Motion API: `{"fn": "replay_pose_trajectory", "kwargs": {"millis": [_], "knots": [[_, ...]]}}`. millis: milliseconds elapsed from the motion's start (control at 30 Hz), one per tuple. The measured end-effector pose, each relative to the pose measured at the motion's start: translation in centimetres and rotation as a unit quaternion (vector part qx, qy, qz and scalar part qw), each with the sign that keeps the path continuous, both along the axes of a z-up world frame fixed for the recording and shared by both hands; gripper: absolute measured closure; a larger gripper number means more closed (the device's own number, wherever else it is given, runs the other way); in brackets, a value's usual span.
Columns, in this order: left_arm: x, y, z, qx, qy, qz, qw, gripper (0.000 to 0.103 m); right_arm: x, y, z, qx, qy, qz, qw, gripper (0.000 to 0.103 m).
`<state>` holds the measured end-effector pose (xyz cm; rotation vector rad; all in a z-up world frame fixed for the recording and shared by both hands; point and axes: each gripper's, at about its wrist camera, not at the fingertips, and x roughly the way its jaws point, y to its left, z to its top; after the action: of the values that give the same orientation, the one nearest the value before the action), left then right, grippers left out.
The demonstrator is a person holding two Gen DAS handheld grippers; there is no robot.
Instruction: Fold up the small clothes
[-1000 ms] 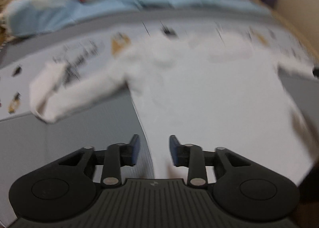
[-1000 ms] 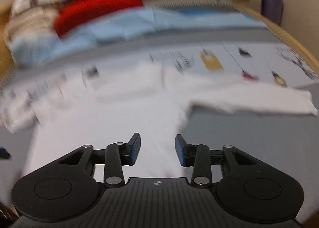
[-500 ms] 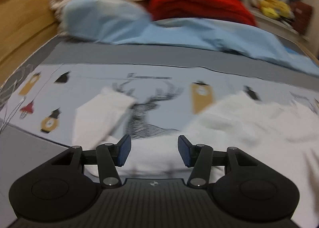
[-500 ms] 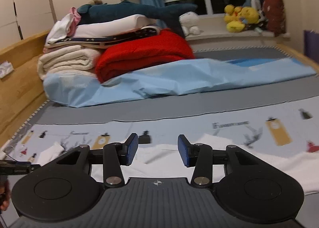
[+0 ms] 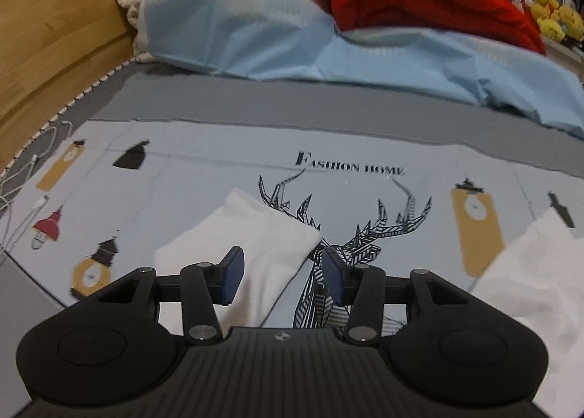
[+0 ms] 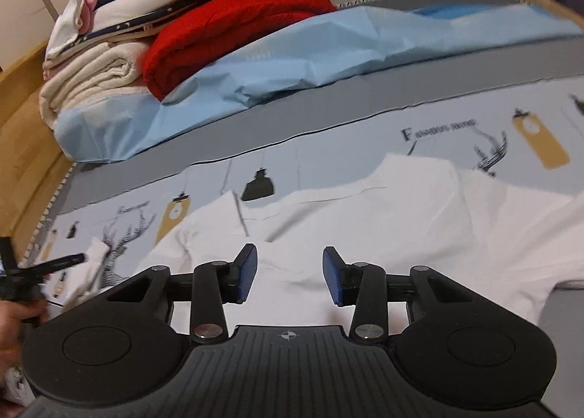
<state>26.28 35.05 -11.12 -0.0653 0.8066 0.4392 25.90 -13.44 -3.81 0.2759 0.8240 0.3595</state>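
Sleeve work is the step in hand, by the look of it. A white shirt (image 6: 365, 228) lies spread flat on the bed (image 5: 255, 118), on its printed sheet, collar toward the far pile of blankets (image 6: 226, 23). One sleeve (image 5: 252, 235) stretches out to the left, its cuff end lying over the deer print (image 5: 350, 235).

The left hand-held gripper (image 5: 279, 273) hovers right over that sleeve with its jaws apart and closing a little; cloth lies below the gap, mostly under the left pad, but the pads do not press on it. The right hand-held gripper (image 6: 290, 273) hangs over the shirt's body near the left shoulder, jaws apart and empty.

To do this well, I judge the left gripper should come down on the cuff end and pinch both layers of the sleeve. Centring the gap over the cloth first would help, since the sleeve sits off to the left of it. The right gripper could pin or pinch the shoulder, so the body does not drag when the sleeve is carried across. Carry the sleeve low and lay it straight across the chest, then smooth it flat.

A pinch that takes in the sheet would lift the bedding and wrinkle the shirt.
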Motion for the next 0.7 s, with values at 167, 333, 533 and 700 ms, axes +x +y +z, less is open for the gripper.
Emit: {"fn": "replay_pose_trajectory", "kwargs": {"millis": [167, 333, 533, 700], "knots": [[2.8, 0.4, -3.2, 0.008, 0.035, -0.015, 0.9992, 0.05, 0.3, 0.3, -0.3, -0.012, 0.002, 0.01, 1.0, 0.06], [3.3, 1.9, -3.8, 0.018, 0.063, -0.025, 0.9976, 0.1, 0.7, 0.5, -0.9, -0.019, 0.012, 0.009, 1.0, 0.06], [-2.8, 10.0, 7.7, -0.006, -0.144, 0.077, 0.9866, 0.101, 0.8, 1.2, -1.1, -0.025, 0.017, 0.013, 0.999, 0.06], [-12.9, 15.6, 14.0, -0.056, -0.36, 0.151, 0.919, 0.102, 0.4, 1.6, -0.8, -0.032, 0.008, 0.022, 0.999, 0.06]]}}
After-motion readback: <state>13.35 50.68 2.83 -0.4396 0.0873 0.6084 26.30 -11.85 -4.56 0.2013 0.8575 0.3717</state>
